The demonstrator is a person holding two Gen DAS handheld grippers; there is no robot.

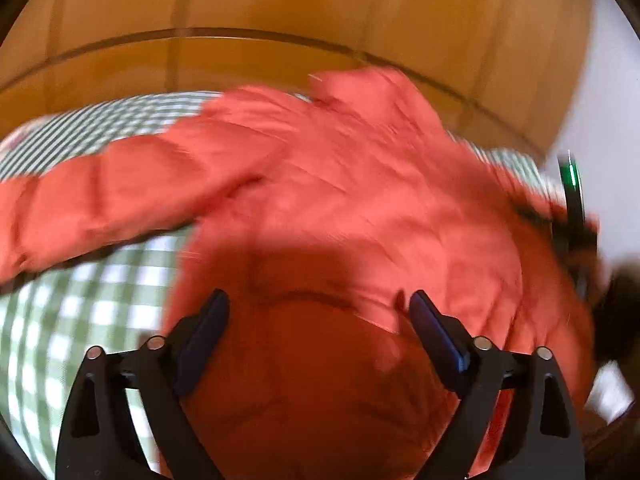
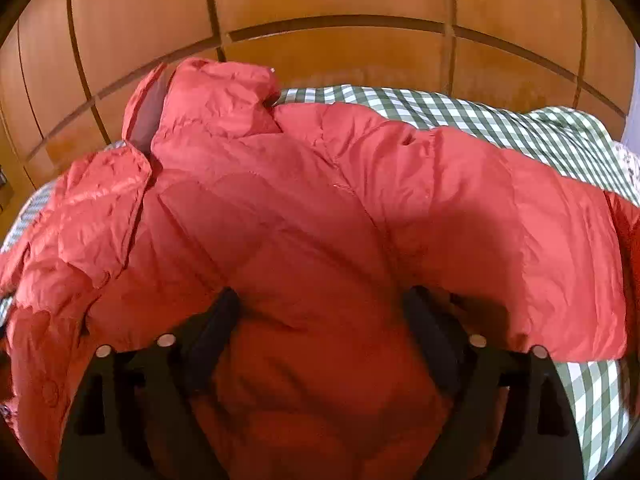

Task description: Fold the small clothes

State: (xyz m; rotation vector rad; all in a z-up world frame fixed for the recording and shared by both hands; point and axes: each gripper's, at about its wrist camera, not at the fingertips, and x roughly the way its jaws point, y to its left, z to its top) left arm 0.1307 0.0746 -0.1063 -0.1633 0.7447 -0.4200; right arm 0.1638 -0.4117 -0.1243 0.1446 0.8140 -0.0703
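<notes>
Wood-panelled wall (image 2: 340,4) backs a green checked cloth (image 2: 500,120) on which a red puffy jacket (image 2: 304,200) lies spread, sleeves out. Left gripper (image 1: 318,304) and right gripper (image 2: 322,300) hover above its body, jaws wide apart and gripping nothing.

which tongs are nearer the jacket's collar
Right. The right tongs hover open over the jacket below its collar; the left tongs hover open farther down.

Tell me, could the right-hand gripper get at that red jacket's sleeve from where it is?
Probably yes. The right gripper is open over the red jacket, and the sleeve lies uncovered beside it on the checked cloth, nothing in between.
</notes>
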